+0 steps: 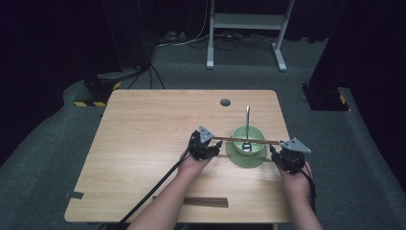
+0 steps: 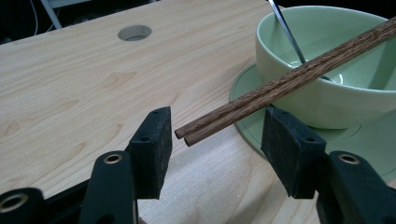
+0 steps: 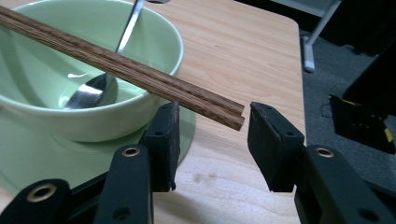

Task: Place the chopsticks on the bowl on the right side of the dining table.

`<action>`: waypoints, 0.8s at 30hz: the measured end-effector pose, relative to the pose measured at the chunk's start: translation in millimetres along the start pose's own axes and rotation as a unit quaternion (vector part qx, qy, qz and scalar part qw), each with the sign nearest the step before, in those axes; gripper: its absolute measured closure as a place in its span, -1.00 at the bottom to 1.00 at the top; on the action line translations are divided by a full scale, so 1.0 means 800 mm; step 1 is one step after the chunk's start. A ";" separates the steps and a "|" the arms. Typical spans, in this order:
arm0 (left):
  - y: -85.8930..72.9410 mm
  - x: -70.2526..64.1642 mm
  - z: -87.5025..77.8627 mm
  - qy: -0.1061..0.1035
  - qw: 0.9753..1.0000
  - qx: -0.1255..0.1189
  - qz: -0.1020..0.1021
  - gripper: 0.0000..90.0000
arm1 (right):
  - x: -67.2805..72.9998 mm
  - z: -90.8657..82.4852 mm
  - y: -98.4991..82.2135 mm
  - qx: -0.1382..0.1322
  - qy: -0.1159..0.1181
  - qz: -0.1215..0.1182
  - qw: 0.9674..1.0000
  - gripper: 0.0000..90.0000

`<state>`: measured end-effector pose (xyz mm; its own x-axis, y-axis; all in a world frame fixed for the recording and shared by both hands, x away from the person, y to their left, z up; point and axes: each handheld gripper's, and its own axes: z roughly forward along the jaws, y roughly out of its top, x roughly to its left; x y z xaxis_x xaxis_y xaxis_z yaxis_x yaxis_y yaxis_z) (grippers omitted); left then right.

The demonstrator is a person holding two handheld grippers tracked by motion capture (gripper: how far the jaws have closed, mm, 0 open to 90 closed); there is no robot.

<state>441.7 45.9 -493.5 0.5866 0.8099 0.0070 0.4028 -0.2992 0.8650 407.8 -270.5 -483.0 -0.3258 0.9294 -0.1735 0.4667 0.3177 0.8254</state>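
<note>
Nearest, black jaws of the left gripper (image 2: 217,144) stood partly open around the near ends of a pair of brown chopsticks (image 2: 289,81), pads clear of the wood on both sides, nothing gripped. Likewise released at the right gripper (image 3: 212,140): jaws apart with the other chopstick ends between them, no pad touching. Chopsticks lay side by side across the rim of a green bowl (image 1: 248,136), jutting past it at both ends. Bowl sat on a matching green saucer (image 1: 239,158) with a metal spoon (image 1: 247,125) leaning inside, handle pointing away. Light wooden tabletop (image 1: 143,143) with a round cable hole; further chopsticks (image 1: 207,201) near its front edge. Grey carpet and a white frame beyond. Forearms came in from below, hands level, grippers flanking the bowl and facing each other.
</note>
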 end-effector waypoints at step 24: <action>-0.009 0.002 -0.024 -0.006 1.000 -0.026 -0.009 0.08 | -0.008 0.010 0.007 -0.001 -0.015 0.018 1.000 0.24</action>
<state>425.8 59.2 -490.1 0.5880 0.8087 -0.0138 0.3754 -0.2578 0.8903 419.2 -272.8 -481.8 -0.2845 0.9452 -0.1603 0.4763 0.2845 0.8320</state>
